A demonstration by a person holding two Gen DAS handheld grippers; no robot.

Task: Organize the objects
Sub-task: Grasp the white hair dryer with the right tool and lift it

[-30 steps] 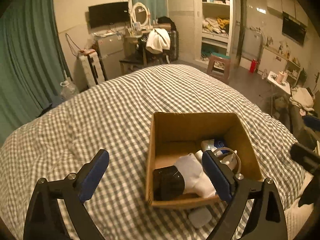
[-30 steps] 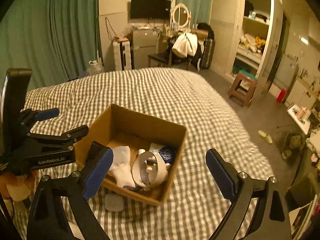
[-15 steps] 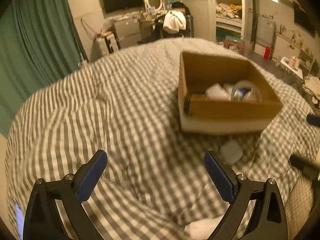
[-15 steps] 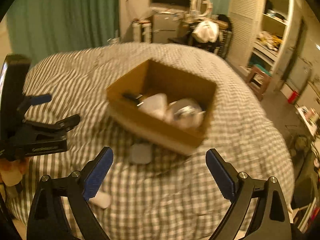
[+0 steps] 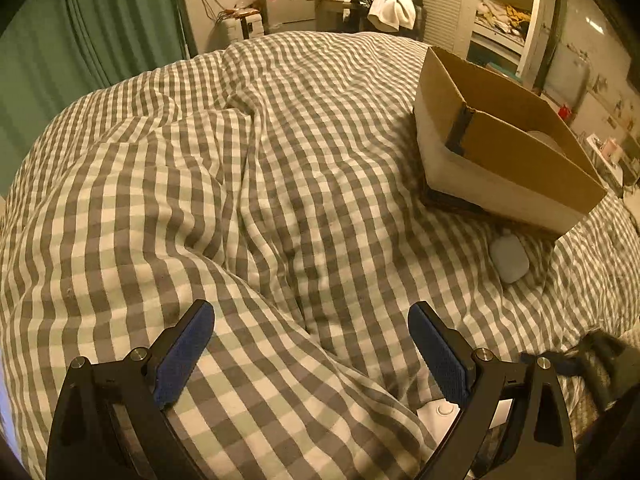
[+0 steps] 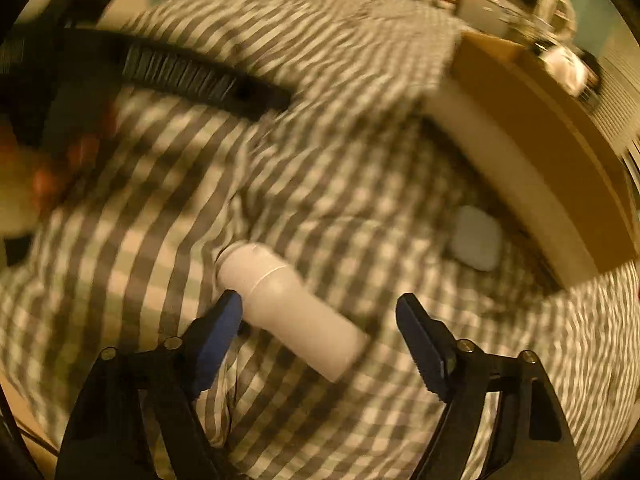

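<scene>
Checked grey-and-white bedding (image 5: 280, 184) covers a big bed and serves as the work surface, soft and full of folds, so anything on it sits in a hollow and can sink or roll when pressed. Next in size is the cardboard box (image 5: 520, 160), standing on the bedding toward the far right of both views; what it holds is mostly hidden behind its near wall. Just in front of the box lies a small rounded white case (image 6: 476, 238), apart from the wall.

Nearest the right gripper (image 6: 320, 320) lies a white plastic bottle (image 6: 292, 308), on its side, capped end pointing away. It looks light, stiff and smooth, so I judge it could slip or roll off the pads; the straight body below the cap seam is the place to take it, across its width.

That gripper's jaws have just been closing yet stand well apart, with the bottle between them. Its left pad appears to be against the bottle's side, though blur makes that uncertain, and the right pad is clear of it, so nothing is clamped.

Over bare bedding the left gripper (image 5: 312, 344) hangs wide open and empty.
</scene>
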